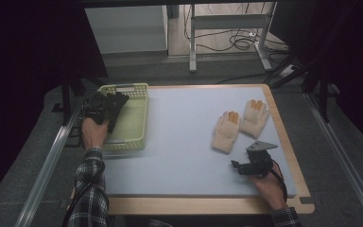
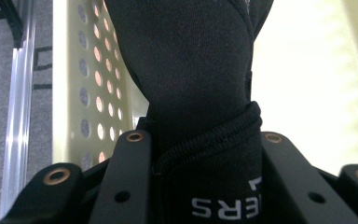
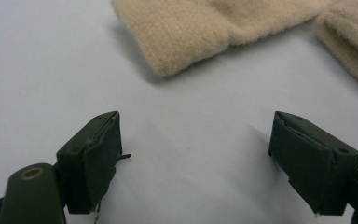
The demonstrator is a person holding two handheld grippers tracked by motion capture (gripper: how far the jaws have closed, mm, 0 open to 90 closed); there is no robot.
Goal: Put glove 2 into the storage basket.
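My left gripper (image 1: 105, 108) is shut on a black glove (image 1: 116, 101) and holds it over the left part of a pale green perforated basket (image 1: 123, 88). In the left gripper view the black glove (image 2: 191, 70) stands clamped between the jaws at its ribbed cuff, with white lettering below, and the basket's holed wall (image 2: 88, 84) runs behind it. My right gripper (image 1: 240, 166) rests low on the table at the right, open, nothing between its jaws (image 3: 196, 154). Just beyond it lie two cream knitted gloves (image 1: 226, 131) (image 1: 254, 117) with orange fingertips; their cuffs (image 3: 191, 28) (image 3: 349, 42) lie ahead of the jaws.
A pale blue mat (image 1: 184, 142) covers the wooden table (image 1: 208, 205). A metal rail (image 1: 52, 161) runs along the left side, close to the basket. Table legs and cables (image 1: 236, 38) stand on the floor behind.
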